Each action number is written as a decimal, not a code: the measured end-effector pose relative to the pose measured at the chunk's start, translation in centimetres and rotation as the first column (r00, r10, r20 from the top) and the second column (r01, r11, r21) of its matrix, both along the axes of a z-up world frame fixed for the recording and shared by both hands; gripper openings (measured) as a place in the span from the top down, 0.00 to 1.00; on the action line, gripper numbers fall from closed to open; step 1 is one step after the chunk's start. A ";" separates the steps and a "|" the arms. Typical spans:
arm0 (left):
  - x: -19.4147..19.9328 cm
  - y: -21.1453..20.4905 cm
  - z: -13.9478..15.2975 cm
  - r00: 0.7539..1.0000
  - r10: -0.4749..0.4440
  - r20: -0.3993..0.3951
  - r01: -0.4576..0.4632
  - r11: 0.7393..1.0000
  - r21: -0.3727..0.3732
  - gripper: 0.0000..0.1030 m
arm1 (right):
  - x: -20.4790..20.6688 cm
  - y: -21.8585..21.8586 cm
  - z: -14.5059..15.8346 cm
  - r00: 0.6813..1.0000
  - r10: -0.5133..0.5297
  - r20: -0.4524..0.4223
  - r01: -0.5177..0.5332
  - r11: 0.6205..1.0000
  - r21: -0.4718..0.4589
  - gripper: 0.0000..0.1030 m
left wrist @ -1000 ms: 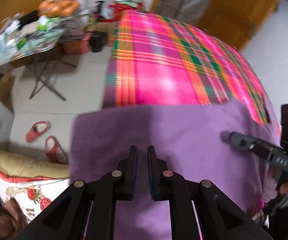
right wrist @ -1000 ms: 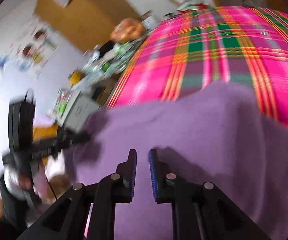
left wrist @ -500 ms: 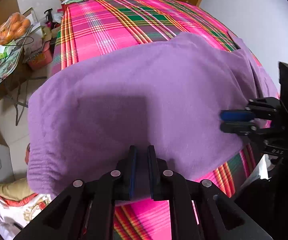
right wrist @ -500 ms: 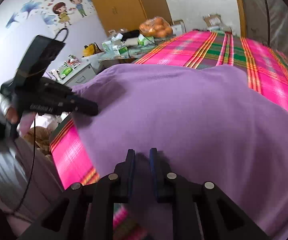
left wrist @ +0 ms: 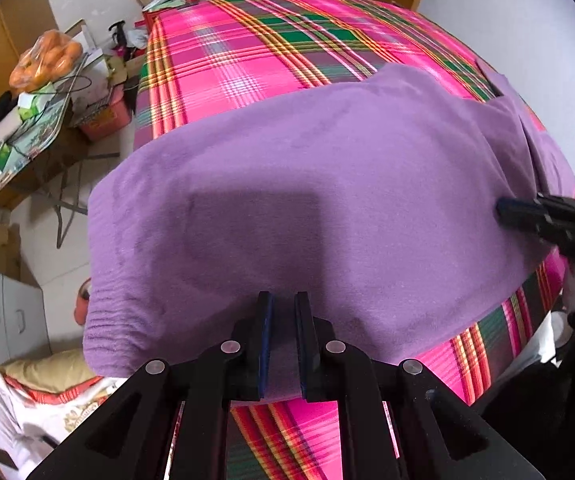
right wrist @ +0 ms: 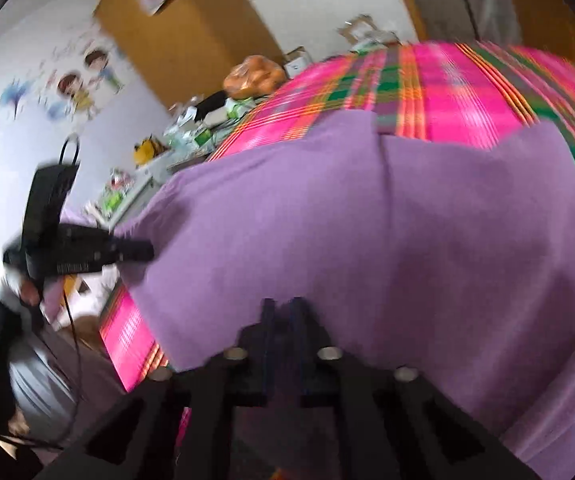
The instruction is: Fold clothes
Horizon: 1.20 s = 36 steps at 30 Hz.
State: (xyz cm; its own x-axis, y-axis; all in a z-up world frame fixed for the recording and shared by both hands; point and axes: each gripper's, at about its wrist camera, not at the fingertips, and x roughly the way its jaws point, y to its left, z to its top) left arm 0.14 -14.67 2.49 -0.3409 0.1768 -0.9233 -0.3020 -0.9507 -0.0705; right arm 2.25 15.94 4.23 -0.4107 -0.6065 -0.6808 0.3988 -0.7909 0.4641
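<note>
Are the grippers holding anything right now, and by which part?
Both grip the purple garment at its near edge: left gripper toward its left end, right gripper toward its right.

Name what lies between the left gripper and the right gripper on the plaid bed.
Only purple garment spans from left gripper to right gripper, nothing on it, seen in the left wrist view.

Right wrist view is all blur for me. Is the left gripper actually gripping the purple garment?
Observer: Yes. The left wrist view shows the left gripper shut on the near edge of the purple garment.
Operator: Does that end lie fully on the bed?
Observer: No. Its ribbed hem reaches past the side edge of the plaid sheet, with floor behind it.
</note>
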 end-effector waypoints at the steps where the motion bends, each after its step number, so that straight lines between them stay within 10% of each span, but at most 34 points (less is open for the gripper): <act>1: -0.1 -0.1 0.2 1.000 0.007 -0.008 -0.007 1.000 0.006 0.89 | -0.1 0.4 0.2 1.000 -0.017 -0.007 0.017 1.000 0.006 0.98; 10: -1.6 -2.2 1.5 0.989 0.133 -0.062 -0.129 0.990 0.056 0.89 | -0.6 -0.8 0.0 0.999 0.028 -0.016 -0.028 0.999 0.017 0.93; 17: -2.4 -6.4 -0.1 0.949 0.308 0.068 -0.316 0.930 0.186 0.89 | -0.6 -0.2 -0.1 0.999 0.035 0.005 -0.035 0.998 -0.043 0.91; 23: -2.8 -4.2 0.3 0.966 0.254 0.044 -0.257 0.949 0.183 0.89 | -0.7 0.5 0.4 0.999 0.046 -0.003 -0.046 0.999 -0.023 0.92; 28: -3.5 -1.1 0.8 0.985 0.171 0.022 -0.172 0.968 0.182 0.89 | -1.3 5.4 2.9 0.985 -0.150 -0.084 0.148 0.988 -0.031 0.86; 31: -4.1 0.9 1.1 0.993 0.115 0.009 -0.115 0.978 0.175 0.89 | -1.9 9.7 3.8 0.934 -0.339 -0.111 0.344 0.939 0.029 0.64; 36: -5.5 4.0 1.0 1.000 0.024 0.014 -0.026 0.990 0.137 0.89 | -2.6 15.0 3.5 0.838 -0.534 -0.113 0.546 0.826 0.138 0.62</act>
